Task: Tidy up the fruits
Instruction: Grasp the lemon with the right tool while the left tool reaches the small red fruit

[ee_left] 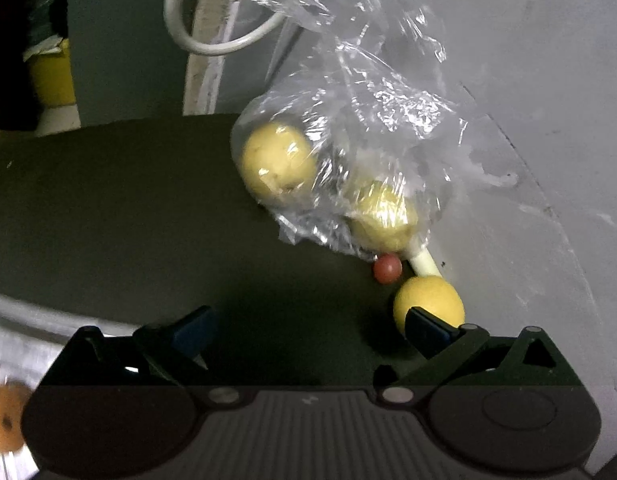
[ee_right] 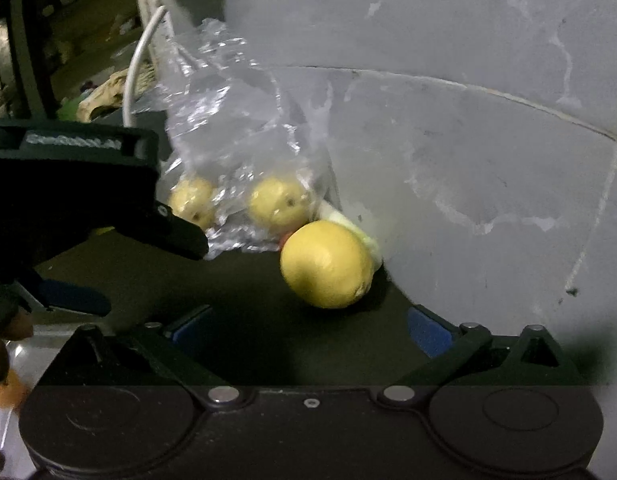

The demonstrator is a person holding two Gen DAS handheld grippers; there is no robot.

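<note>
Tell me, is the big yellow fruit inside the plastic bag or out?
Out. The big yellow fruit sits bare on the dark surface, beside the plastic bag.

The bag (ee_left: 348, 120) is thin clear plastic, crinkled and glossy, with many bright reflections. The loose yellow fruit (ee_right: 326, 264) has a matt, finely pitted skin; the two fruits in the bag (ee_left: 278, 164) look smoother, with small dark spots. The small red ball (ee_left: 387, 268) is smooth and matt. The bench (ee_left: 128, 220) is dark and matt. The wall (ee_right: 468, 140) at its far edge is grey, rough, with scratches and pale stains. The left gripper (ee_left: 308, 328) has a matt black plastic body, blue pads (ee_left: 194, 332) and shiny metal pins. The white cable (ee_left: 212, 46) is smooth and slightly glossy
</note>
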